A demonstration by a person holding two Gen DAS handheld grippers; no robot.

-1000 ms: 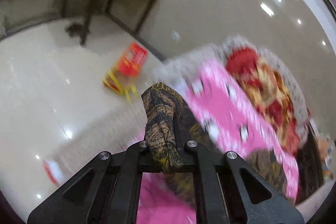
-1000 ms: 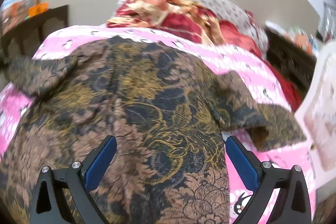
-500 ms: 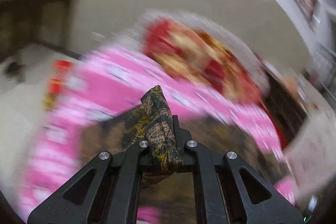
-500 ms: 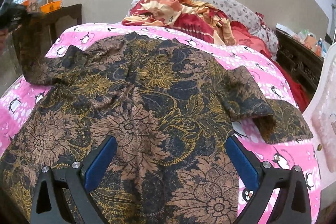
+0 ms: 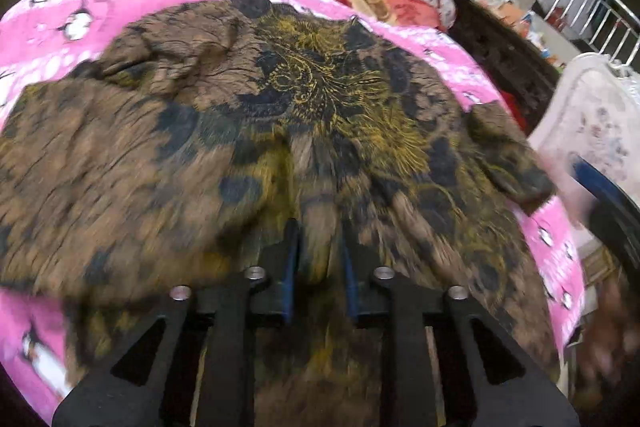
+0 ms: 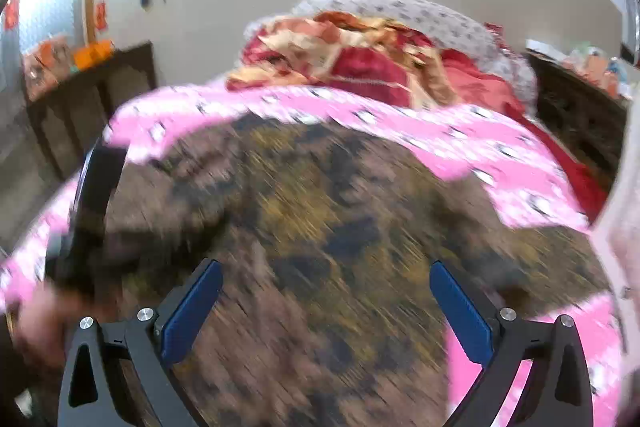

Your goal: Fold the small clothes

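Note:
A brown, black and gold patterned shirt (image 5: 312, 115) lies spread on a pink penguin-print bedsheet (image 5: 80, 15). My left gripper (image 5: 318, 259) is shut on a fold of the shirt and holds it low over the cloth. My right gripper (image 6: 326, 303) is open and empty just above the shirt (image 6: 320, 211); both views are motion-blurred. The left gripper also shows at the left of the right wrist view (image 6: 92, 195). The right gripper shows at the right edge of the left wrist view (image 5: 608, 203).
A red and gold blanket (image 6: 360, 55) and a spotted pillow (image 6: 420, 15) lie at the bed's head. A dark wooden table (image 6: 100, 99) stands at the left. A dark cabinet (image 6: 576, 111) and a white chair (image 5: 592, 123) stand at the right.
My left gripper has swung from beside the bed to over the shirt, carrying the held sleeve inward and down. My right gripper stays open and has shifted slightly over the shirt.

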